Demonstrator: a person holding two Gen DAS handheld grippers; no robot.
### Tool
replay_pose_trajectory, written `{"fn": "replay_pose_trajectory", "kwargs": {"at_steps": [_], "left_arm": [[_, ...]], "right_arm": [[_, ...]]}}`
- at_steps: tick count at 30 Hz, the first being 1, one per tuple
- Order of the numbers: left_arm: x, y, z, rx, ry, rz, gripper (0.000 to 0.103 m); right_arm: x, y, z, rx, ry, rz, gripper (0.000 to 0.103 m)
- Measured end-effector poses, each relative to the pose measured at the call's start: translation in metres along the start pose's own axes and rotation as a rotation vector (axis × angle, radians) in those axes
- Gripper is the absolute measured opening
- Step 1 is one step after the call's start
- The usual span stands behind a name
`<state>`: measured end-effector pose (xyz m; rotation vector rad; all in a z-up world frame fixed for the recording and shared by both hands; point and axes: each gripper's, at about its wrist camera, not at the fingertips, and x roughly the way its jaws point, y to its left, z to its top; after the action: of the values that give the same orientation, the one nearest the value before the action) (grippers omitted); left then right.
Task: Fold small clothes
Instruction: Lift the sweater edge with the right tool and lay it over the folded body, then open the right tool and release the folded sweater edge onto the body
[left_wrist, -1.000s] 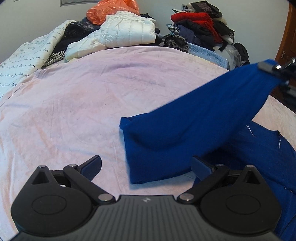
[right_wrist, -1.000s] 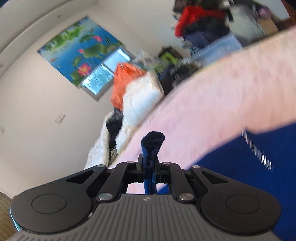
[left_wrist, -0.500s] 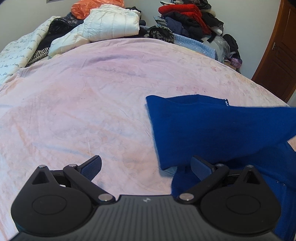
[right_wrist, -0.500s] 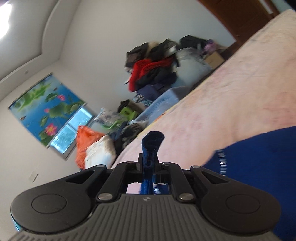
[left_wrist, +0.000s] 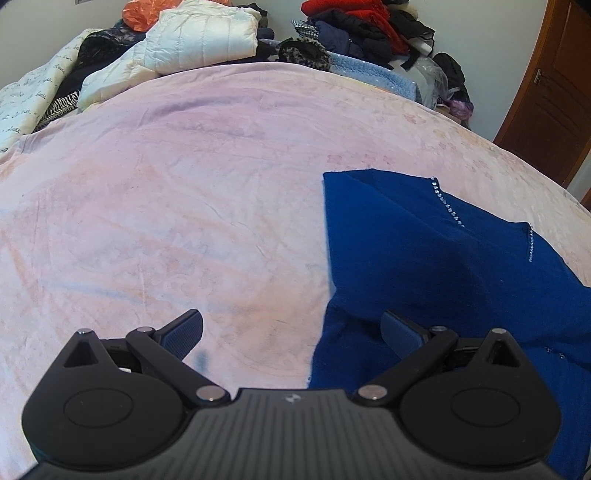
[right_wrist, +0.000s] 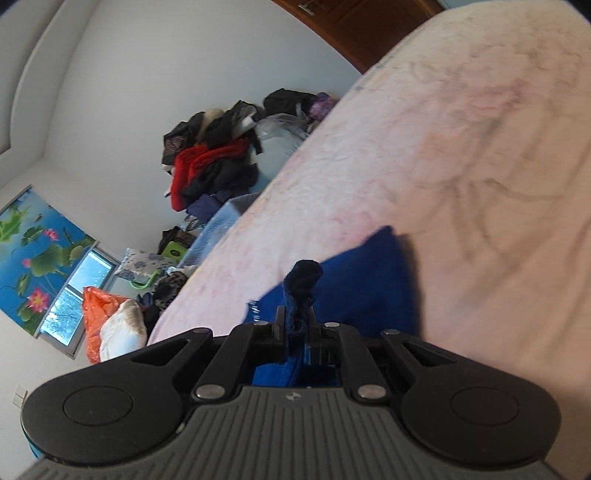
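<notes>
A blue garment (left_wrist: 436, 258) with small rhinestone trim lies on the pink bedspread (left_wrist: 184, 184), to the right in the left wrist view, one part folded across the rest. My left gripper (left_wrist: 291, 328) is open and empty, low over the bed, its right finger (left_wrist: 400, 328) over the garment's near left edge. My right gripper (right_wrist: 297, 325) is shut on a bunched fold of the blue garment (right_wrist: 354, 280), which pokes up between the fingers and trails down to the bed.
At the head of the bed lie a white puffer jacket (left_wrist: 192, 44), an orange bag (left_wrist: 147, 11), a printed quilt (left_wrist: 33, 96) and a pile of dark and red clothes (left_wrist: 365, 26). A brown door (left_wrist: 554, 96) stands at the right.
My right gripper has carried the held part of the blue garment across to the right and lowered it. The raised sleeve now lies flat over the garment. The left gripper stays open.
</notes>
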<state>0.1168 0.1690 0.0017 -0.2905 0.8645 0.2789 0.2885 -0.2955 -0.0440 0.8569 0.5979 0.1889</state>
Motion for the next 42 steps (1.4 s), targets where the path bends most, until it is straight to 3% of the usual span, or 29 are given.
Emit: {"fn": "replay_pose_trajectory", "kwargs": {"at_steps": [6,14,17,19,20,22,23,25,27,29,32,36,39,42], "left_arm": [[0.005,-0.028,0.003,0.046,-0.003,-0.03,0.103],[0.024,-0.073,0.022,0.116,-0.024,-0.04,0.103],[0.034,-0.086,0.026,0.132,-0.015,-0.045,0.103],[0.037,-0.09,0.027,0.138,-0.018,-0.041,0.103],[0.04,-0.092,0.027,0.144,-0.019,-0.039,0.103],[0.052,-0.097,0.026,0.16,0.006,-0.025,0.103],[0.06,-0.098,0.025,0.162,0.022,-0.012,0.103],[0.07,-0.098,0.022,0.162,0.048,0.01,0.103],[0.068,-0.098,0.019,0.166,0.041,0.013,0.103],[0.064,-0.097,0.019,0.178,0.032,-0.001,0.103],[0.07,-0.097,0.019,0.209,0.044,0.023,0.103],[0.066,-0.094,0.017,0.198,0.043,0.007,0.103],[0.06,-0.094,0.011,0.231,0.047,0.018,0.103],[0.042,-0.088,0.005,0.251,0.014,-0.008,0.103]], "right_arm": [[0.002,-0.01,-0.01,-0.027,0.022,-0.058,0.017],[-0.011,0.004,-0.02,-0.178,-0.001,-0.135,0.016],[-0.017,-0.001,-0.019,-0.185,-0.028,-0.201,0.036],[-0.032,0.002,-0.017,-0.181,-0.121,-0.263,0.053],[-0.038,0.009,-0.018,-0.212,-0.175,-0.3,0.053],[-0.039,0.028,-0.023,-0.347,-0.189,-0.257,0.053],[-0.033,0.038,-0.027,-0.399,-0.137,-0.194,0.055],[-0.015,0.055,-0.038,-0.471,0.004,-0.094,0.072],[0.003,0.06,-0.049,-0.505,0.085,-0.094,0.072],[0.015,0.054,-0.05,-0.491,0.126,-0.156,0.071],[0.004,0.05,-0.045,-0.412,0.093,-0.128,0.072],[-0.005,0.05,-0.05,-0.465,0.089,-0.118,0.083],[-0.008,0.047,-0.049,-0.48,0.089,-0.157,0.076],[-0.026,0.054,-0.049,-0.472,0.038,-0.124,0.082]]}}
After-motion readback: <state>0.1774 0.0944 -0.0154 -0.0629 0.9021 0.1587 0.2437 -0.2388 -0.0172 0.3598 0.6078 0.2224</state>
